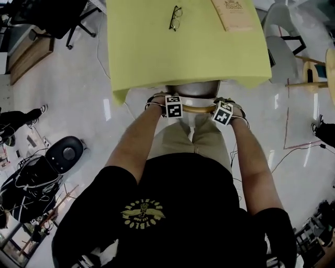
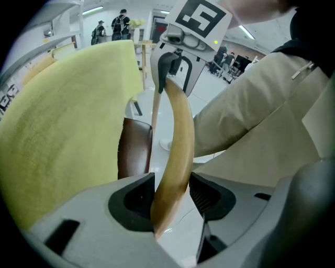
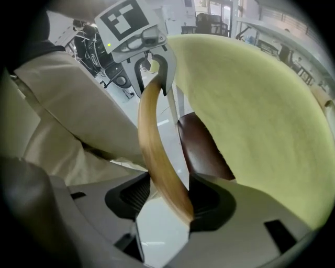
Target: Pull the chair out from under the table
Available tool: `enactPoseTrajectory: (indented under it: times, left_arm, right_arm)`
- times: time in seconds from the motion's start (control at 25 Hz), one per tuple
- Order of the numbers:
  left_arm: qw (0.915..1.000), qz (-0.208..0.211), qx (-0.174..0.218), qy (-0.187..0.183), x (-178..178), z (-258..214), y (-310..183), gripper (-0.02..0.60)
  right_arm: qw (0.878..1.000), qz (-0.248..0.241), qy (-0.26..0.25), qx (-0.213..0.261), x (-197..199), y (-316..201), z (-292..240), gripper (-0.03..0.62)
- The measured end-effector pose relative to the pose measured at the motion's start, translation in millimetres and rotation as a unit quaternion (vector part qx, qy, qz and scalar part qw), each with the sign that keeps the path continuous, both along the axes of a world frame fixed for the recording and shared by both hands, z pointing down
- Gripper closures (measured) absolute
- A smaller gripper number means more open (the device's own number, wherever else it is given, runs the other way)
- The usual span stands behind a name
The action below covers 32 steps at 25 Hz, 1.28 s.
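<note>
Left gripper (image 2: pixel 170 198): my jaws clenched on curved wooden top rail (image 2: pixel 178 131) of chair (image 1: pixel 191 90), rail arching ahead from between jaws toward other gripper. Brown seat (image 2: pixel 134 149) just left of these jaws, tucked under yellow-clothed table (image 1: pixel 146 52). Trouser legs (image 2: pixel 251 104) right of these jaws. Right gripper (image 3: pixel 166 194): jaws gripping same rail, seat and cloth right of them. Glasses (image 1: pixel 175 17) and booklet (image 1: pixel 233 13) lie on table, well beyond both jaws
</note>
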<state>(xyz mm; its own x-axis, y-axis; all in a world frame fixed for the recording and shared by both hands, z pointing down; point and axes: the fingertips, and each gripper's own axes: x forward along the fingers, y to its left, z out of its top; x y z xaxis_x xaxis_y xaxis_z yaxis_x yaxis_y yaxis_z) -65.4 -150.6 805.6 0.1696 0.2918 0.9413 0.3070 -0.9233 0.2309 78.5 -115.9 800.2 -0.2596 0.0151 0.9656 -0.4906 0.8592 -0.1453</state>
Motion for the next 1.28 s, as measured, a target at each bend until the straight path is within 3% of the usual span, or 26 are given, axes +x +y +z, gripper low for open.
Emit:
enactPoseTrajectory:
  times: [0.32, 1.08, 1.28]
  left_arm:
    - [0.9999, 0.01, -0.011, -0.006, -9, -1, 35, 0.382]
    - [0.9953, -0.074, -0.024, -0.059, 3, 3, 146, 0.387]
    - [0.9936, -0.1, -0.014, -0.051, 8, 3, 167, 0.387]
  right_arm:
    - [1.0, 0.006, 0.009, -0.001, -7, 36, -1, 0.368]
    - [0.996, -0.082, -0.006, -0.017, 11, 116, -1, 0.37]
    - [0.995, -0.099, -0.012, -0.014, 16, 132, -2, 0.37]
